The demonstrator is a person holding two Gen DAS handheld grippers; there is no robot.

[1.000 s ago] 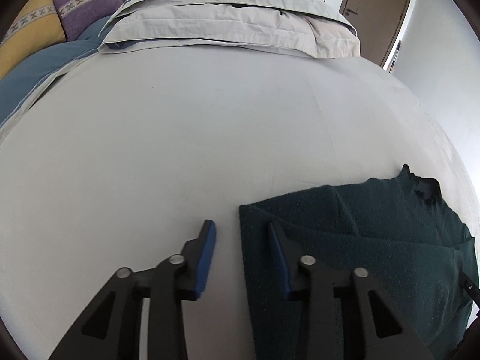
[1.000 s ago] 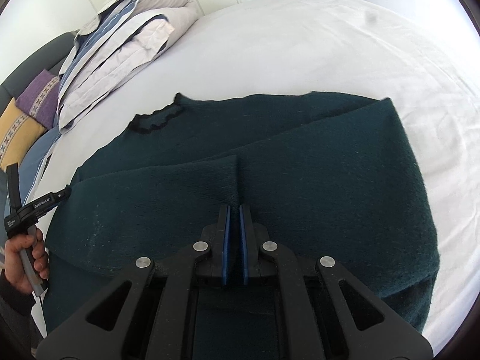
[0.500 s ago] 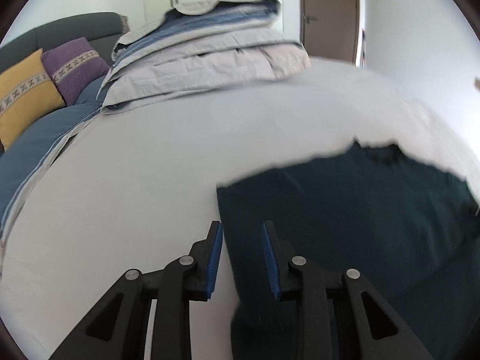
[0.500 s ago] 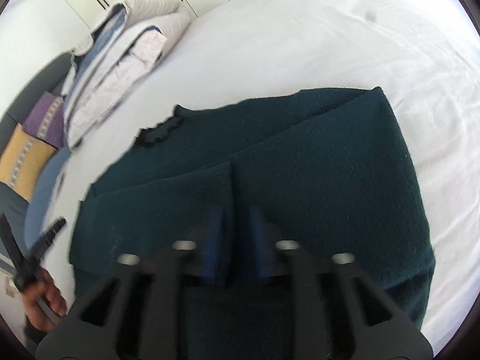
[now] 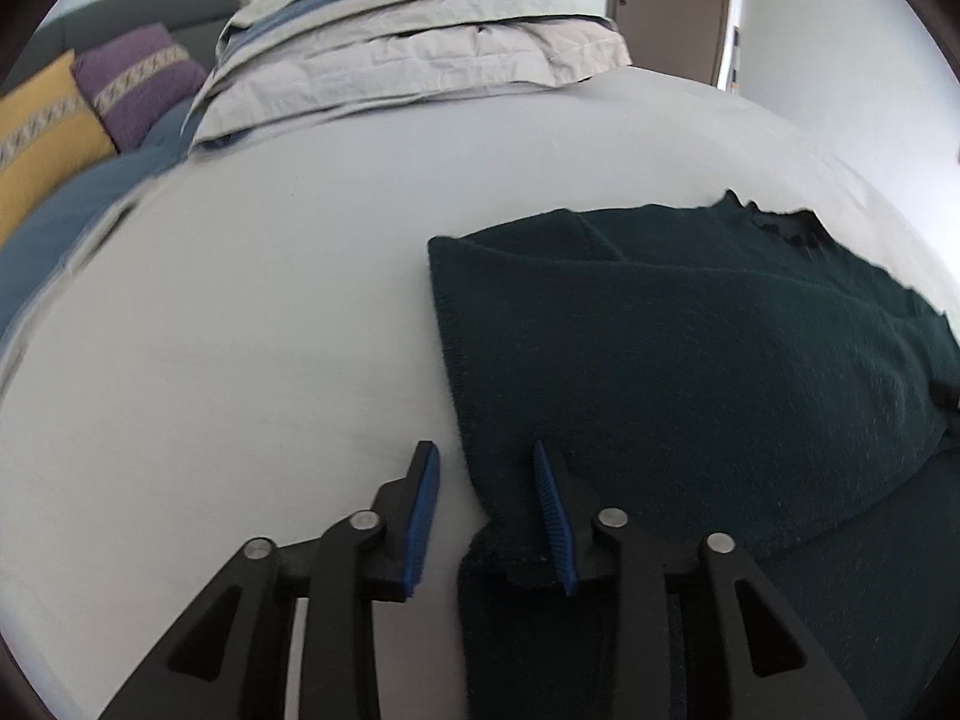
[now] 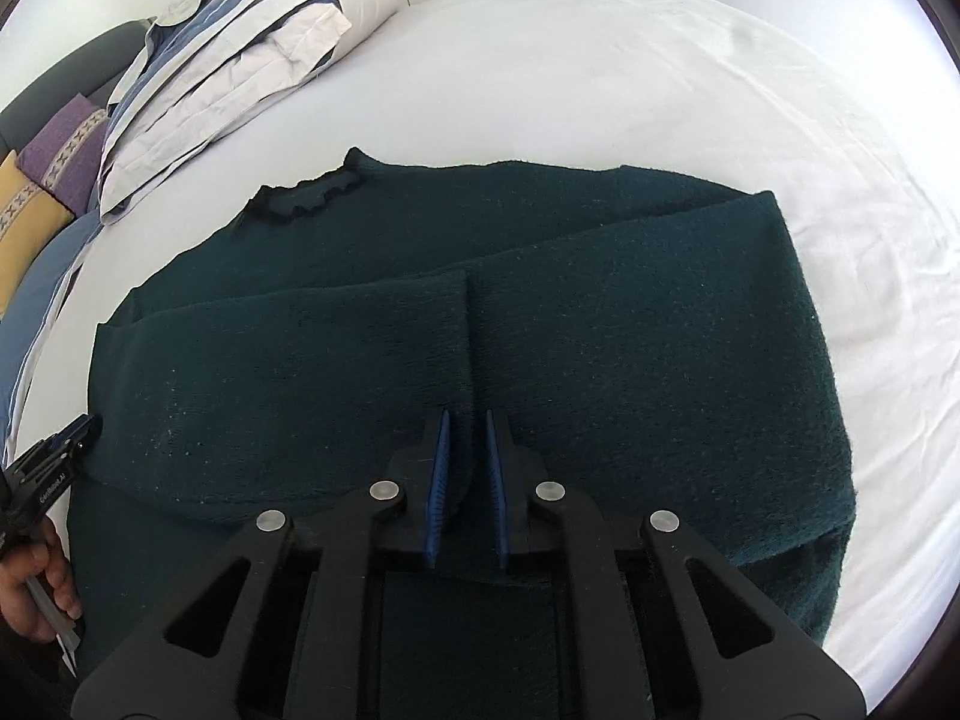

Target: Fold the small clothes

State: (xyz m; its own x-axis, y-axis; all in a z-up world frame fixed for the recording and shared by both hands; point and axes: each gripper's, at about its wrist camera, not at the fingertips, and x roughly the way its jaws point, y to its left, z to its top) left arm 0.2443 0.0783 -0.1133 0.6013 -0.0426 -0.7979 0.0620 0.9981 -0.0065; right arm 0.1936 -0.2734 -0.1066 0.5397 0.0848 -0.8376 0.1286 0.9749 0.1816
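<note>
A dark green knit sweater (image 6: 600, 330) lies flat on the white bed, its frilled collar (image 6: 306, 198) at the far side. Both sleeves are folded in and meet in the middle. My right gripper (image 6: 466, 414) sits where the cuffs meet, jaws closing to a narrow slit with a bit of the knit between the pads. My left gripper (image 5: 481, 447) straddles the left edge of the sweater (image 5: 690, 360). Its jaws are opening and the pads stand clear of the cloth. In the right wrist view a hand (image 6: 36, 588) holds the left gripper (image 6: 60, 456).
White bed sheet (image 5: 240, 330) spreads to the left and beyond the sweater. A stack of folded grey and blue bedding (image 5: 420, 48) lies at the far end, with purple (image 5: 138, 84) and yellow (image 5: 42, 126) cushions to its left. A brown door (image 5: 672, 0) stands behind.
The left gripper slid along the sweater's left edge; its jaws narrowed, then widened. The right jaws opened and came together again at the cuffs.
</note>
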